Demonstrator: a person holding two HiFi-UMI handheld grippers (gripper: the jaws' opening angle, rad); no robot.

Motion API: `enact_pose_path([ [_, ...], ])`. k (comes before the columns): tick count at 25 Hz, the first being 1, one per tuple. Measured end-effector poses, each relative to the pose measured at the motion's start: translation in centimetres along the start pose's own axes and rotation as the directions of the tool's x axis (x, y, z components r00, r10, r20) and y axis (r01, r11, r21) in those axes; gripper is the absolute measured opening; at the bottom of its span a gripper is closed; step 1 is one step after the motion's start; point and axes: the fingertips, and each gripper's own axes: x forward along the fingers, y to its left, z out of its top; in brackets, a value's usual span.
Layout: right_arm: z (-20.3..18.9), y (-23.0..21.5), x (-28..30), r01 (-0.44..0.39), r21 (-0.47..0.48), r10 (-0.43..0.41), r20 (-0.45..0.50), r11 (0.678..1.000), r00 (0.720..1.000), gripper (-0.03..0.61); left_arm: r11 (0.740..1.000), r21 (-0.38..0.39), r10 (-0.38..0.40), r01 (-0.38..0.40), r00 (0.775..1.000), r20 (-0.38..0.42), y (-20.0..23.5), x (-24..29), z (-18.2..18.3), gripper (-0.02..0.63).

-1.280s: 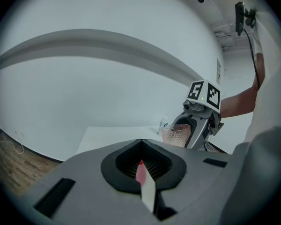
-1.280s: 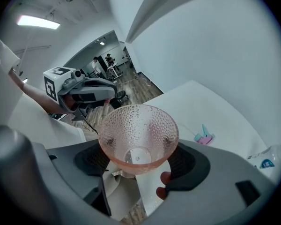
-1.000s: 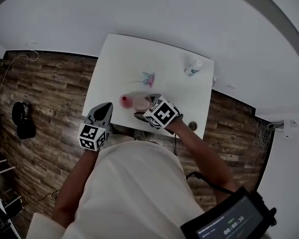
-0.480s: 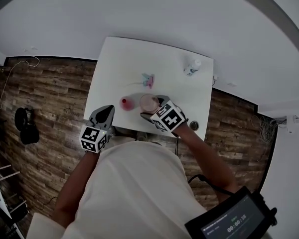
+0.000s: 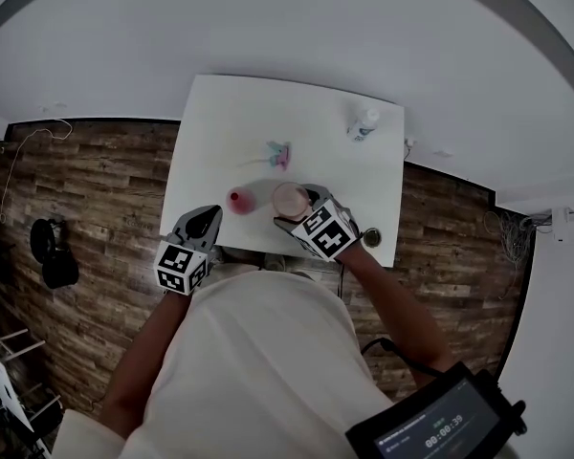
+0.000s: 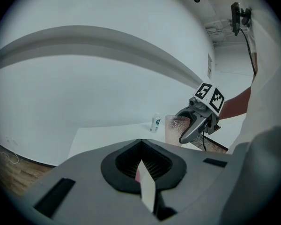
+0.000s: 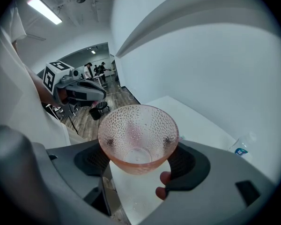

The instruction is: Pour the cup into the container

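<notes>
A pink dimpled see-through cup [image 5: 287, 199] hangs just over the white table [image 5: 258, 113], and my right gripper [image 5: 296, 209] is shut on it. In the right gripper view the cup [image 7: 137, 135] sits upright between the jaws of the right gripper [image 7: 137, 159], with only a pinkish tint at its bottom. A small red container [image 5: 239, 200] stands on the table to the left of the cup, apart from it. My left gripper [image 5: 209, 215] is shut and holds nothing, near the table's front left edge. From the left gripper view I see the cup [image 6: 174, 128] beyond the left gripper [image 6: 143, 170].
A small white bottle [image 5: 364, 124] stands at the table's far right, also visible as the bottle [image 6: 155, 122] and the bottle [image 7: 241, 147]. A pink and teal item [image 5: 281, 153] lies mid-table. Wood floor surrounds the table; a white wall lies behind.
My right gripper has carried the cup to the right, away from the red container. The left gripper has stayed near the table's front left edge.
</notes>
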Motion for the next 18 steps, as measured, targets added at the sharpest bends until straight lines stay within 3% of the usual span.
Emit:
enact_pose_path([
  [9,-3.0,-1.7,-1.0,0.078,0.038,-0.078,0.005,0.996,0.997,0.364,1.0,-0.006,-0.012,0.012,0.999,-0.037,-0.8,1.0,-1.5,0.009],
  [18,-4.3,-2.1,-1.3,0.103,0.077,-0.104,0.012,0.992,0.994,0.364,1.0,-0.012,-0.016,0.016,0.999,-0.046,-0.8,1.3,-1.8,0.009],
])
